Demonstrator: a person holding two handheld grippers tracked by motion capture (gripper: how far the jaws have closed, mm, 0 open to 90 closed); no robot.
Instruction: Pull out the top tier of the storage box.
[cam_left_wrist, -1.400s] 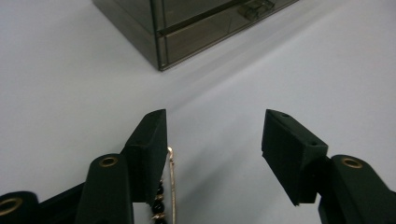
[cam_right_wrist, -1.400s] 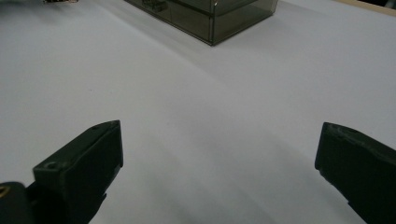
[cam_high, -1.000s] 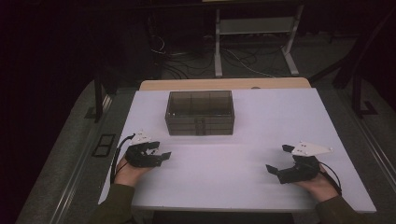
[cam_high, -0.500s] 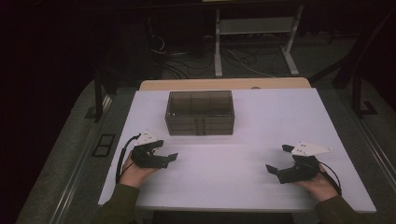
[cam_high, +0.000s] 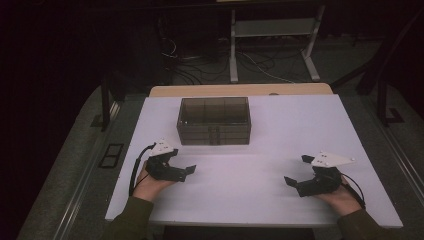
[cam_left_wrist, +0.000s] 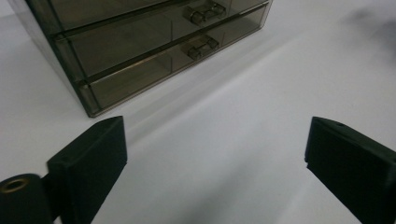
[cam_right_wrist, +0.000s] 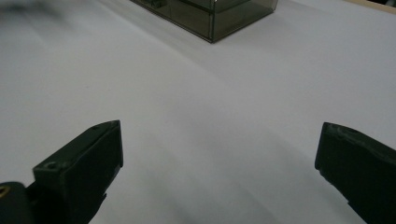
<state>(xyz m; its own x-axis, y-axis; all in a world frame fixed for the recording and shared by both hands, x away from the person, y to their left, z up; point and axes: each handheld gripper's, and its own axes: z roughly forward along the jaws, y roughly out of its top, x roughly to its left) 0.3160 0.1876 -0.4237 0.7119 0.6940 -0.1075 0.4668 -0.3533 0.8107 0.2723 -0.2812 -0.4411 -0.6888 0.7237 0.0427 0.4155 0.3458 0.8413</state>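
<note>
My left claw is sitting low over the white table, near its front-left corner, and the jaws have just been opening up; they're spread wide now with nothing but bare tabletop between them. In the left gripper view the two black jaws stand far apart at the bottom corners, and the smoky see-through drawer box is right up ahead and a bit to the left, close but not touching. You can make out two stacked drawer fronts with little clear handles near the middle.

My right claw is over on the front-right side of the table, also spread wide, also pinching nothing. From the right gripper view just a corner of the box peeks in at the top edge, well apart from the jaws.

From the high view, the box sits upright in the back-middle of the table, drawers facing me, roughly between the two hands but farther back.
</note>
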